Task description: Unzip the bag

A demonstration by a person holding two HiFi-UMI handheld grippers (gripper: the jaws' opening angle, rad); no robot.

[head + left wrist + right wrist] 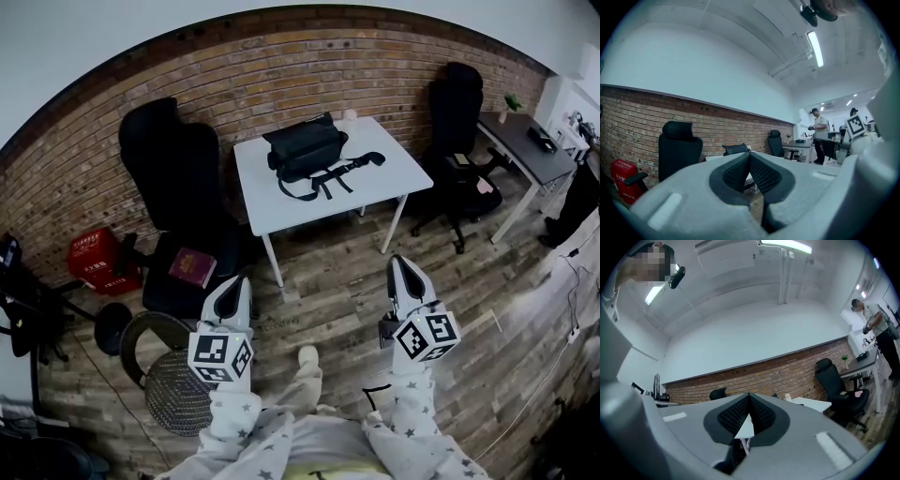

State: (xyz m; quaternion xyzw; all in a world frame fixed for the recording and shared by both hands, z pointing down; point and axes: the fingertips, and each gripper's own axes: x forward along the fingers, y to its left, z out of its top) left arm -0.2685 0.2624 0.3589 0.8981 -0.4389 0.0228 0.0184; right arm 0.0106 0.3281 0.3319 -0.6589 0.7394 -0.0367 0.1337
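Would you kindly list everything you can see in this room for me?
bag: one, black, on the table, strap trailing right
table: one, white, before the brick wall
office chairs: two, black, left chair and right chair flanking the table
book: one, dark red, on the left chair's seat
crate: one, red, floor at far left
desk: one, grey, far right
left gripper, right gripper: two, white, shut, empty, short of the table
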